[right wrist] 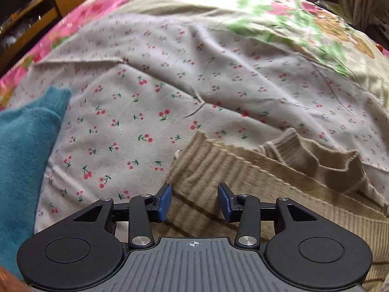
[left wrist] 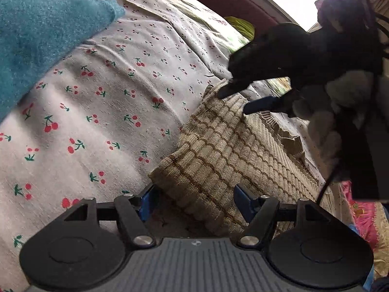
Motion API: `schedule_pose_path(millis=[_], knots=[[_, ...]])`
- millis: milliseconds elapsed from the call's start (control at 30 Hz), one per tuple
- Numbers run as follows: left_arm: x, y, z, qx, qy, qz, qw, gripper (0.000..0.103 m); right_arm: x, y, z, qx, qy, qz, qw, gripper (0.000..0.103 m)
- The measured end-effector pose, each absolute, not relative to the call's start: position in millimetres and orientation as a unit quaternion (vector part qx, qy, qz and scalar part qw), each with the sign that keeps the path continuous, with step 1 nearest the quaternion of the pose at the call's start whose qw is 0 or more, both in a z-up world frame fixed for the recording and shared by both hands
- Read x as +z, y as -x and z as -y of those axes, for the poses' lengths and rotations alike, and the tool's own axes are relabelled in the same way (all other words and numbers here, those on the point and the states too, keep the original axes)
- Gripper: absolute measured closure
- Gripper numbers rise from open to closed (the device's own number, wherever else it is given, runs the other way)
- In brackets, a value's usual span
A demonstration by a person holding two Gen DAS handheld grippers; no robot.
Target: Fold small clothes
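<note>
Both grippers are angled downward; the left gripper is held wide apart, the right gripper parted, nothing clamped between pads.

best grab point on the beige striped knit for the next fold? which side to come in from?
Probably a corner of the beige striped knit, pinched across the edge from above. It lies flat on the cherry-print sheet, so only edges offer a bite. The left gripper stands open over the near corner; the right gripper, open, sits over the ribbed end by the collar. Come from outside the garment.
</note>
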State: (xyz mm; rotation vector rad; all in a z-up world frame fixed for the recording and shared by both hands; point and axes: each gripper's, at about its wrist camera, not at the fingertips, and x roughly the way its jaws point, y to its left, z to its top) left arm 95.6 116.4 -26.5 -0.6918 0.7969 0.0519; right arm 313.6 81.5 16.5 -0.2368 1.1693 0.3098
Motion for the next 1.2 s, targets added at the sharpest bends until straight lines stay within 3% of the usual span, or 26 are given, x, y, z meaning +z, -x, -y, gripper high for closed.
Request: schedule_pose_path(millis=[167, 233, 367, 467, 533, 633, 733, 967, 1000, 1100, 1200], knots=[[-29.7, -98.7, -115.3, 0.015, 0.339, -0.389, 0.857, 0.025, -1.8, -321.6, -109.7, 0.131, 0.171, -0.566, 0.796, 0.049], [-29.5, -97.6, -114.8, 0.013, 0.34, -0.389, 0.856, 0.025, -8.5, -320.2, -119.7, 0.133, 0.197, -0.569, 0.787, 0.04], [-27.9, -95.2, -111.4, 0.017, 0.333, -0.388, 0.859, 0.025, -17.0, -320.9, -125.0, 0.131, 0.226, -0.559, 0.787, 0.04], [-26.7, -93.2, -108.2, 0.021, 0.324, -0.386, 0.863, 0.025, -25.0, -323.3, -115.6, 0.121, 0.245, -0.549, 0.79, 0.046], [-24.0, -89.6, -104.7, 0.026, 0.313, -0.382, 0.869, 0.025, -20.8, -318.8, -111.5, 0.125, 0.253, -0.54, 0.793, 0.065], [-22.8, -88.1, -104.9, 0.033, 0.313, -0.376, 0.872, 0.021, -11.0, -317.6, -101.3, 0.134, 0.235, -0.534, 0.801, 0.081], [-23.8, -87.4, -102.9, 0.039, 0.308, -0.374, 0.874, 0.02, 3.1, -318.5, -85.5, 0.146, 0.181, -0.534, 0.813, 0.087], [-28.4, -92.5, -103.6, 0.033, 0.322, -0.36, 0.875, 0.014, 40.1, -302.2, -45.0, 0.181, 0.105, -0.51, 0.834, 0.089], [-28.2, -96.0, -99.4, 0.028, 0.306, -0.362, 0.88, 0.017, 44.8, -300.1, -36.4, 0.183, 0.091, -0.506, 0.838, 0.089], [-27.3, -101.4, -86.3, 0.012, 0.269, -0.37, 0.889, 0.048, 57.3, -294.7, -10.5, 0.189, 0.054, -0.492, 0.848, 0.09], [-17.4, -99.9, -76.8, -0.007, 0.244, -0.355, 0.903, 0.06, 72.3, -285.9, 26.6, 0.191, 0.01, -0.474, 0.86, 0.09]])
